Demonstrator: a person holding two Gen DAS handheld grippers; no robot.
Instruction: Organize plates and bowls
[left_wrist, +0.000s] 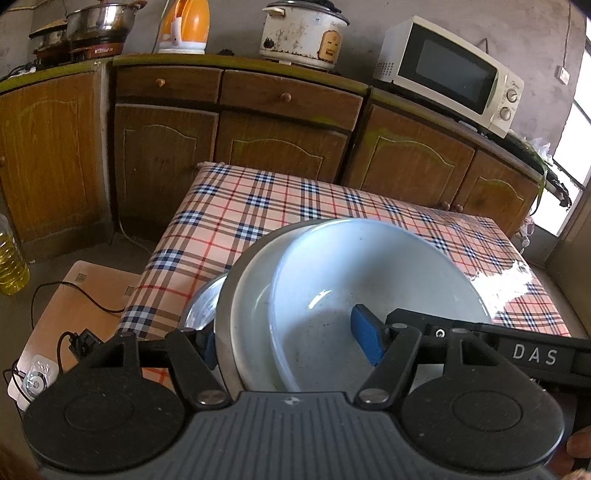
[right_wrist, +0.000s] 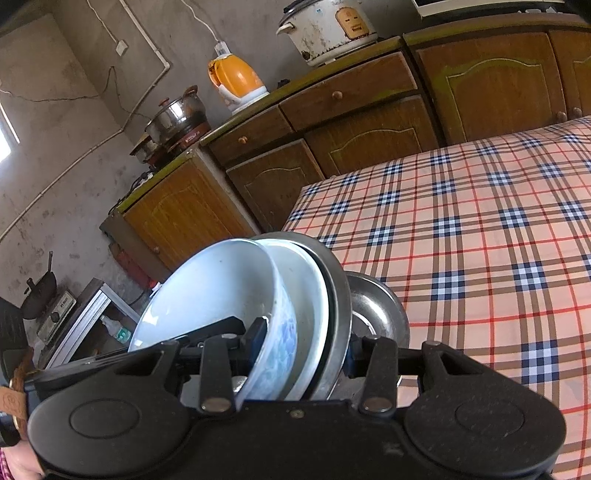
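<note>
While my left claw (left_wrist: 291, 341) and right claw (right_wrist: 306, 350) each pinch the nested stack of pale-blue ceramic bowl (left_wrist: 369, 280), white dish (left_wrist: 251, 295) and steel plates (right_wrist: 376, 314), it stands tilted on edge above the plaid-clothed desk (left_wrist: 258, 214), wooden cabinets (left_wrist: 280, 144) beyond.

pale blue ceramic bowl (left_wrist: 369, 291) nests in a white enamel dish (left_wrist: 251, 317) inside a steel basin (right_wrist: 376, 314), above the checked tablecloth (left_wrist: 236, 221).
</note>
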